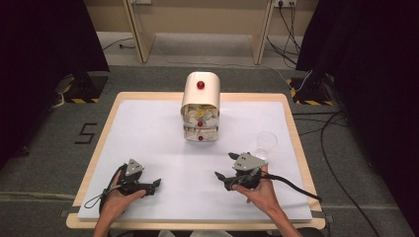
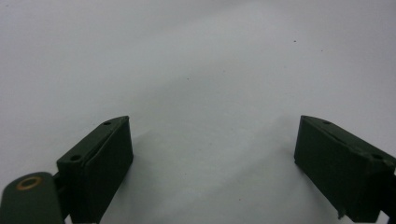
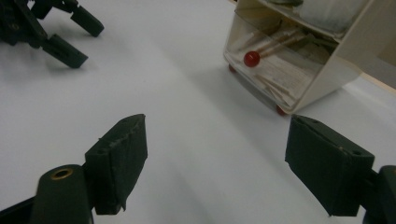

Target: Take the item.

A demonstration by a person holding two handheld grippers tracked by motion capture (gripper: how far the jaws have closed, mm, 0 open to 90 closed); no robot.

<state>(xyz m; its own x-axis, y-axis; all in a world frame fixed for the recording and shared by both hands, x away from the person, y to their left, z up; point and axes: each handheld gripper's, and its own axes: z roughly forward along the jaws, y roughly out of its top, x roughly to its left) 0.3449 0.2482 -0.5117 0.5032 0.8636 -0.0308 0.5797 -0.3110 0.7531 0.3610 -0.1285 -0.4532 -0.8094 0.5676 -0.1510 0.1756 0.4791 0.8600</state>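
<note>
Both claws sit low over the near part of the white worktop [image 1: 148, 133], one in each hand. Left claw [image 1: 157, 186] is released: its jaws stand wide apart with bare white surface between them, gripping nothing. Right claw [image 1: 225, 168] is likewise released, jaws spread wide and empty, pointing toward the centre of the worktop.

A cream drawer box [image 1: 200, 106] stands at the middle of the far half, well apart from both claws and ahead of them. It carries red round knobs [image 1: 200, 85] on its front, and its clear drawers hold pale items that cannot be identified. In the right gripper view the box [image 3: 299, 51] lies ahead and to the right of the jaws, with the left claw [image 3: 74, 39] farther off at upper left.

A clear glass [image 1: 265, 142] stands near the right claw, just beyond it toward the right edge.

Open white surface lies between the two claws and between them and the box. The wooden rim of the worktop [image 1: 291, 128] frames the white sheet on all sides.
</note>
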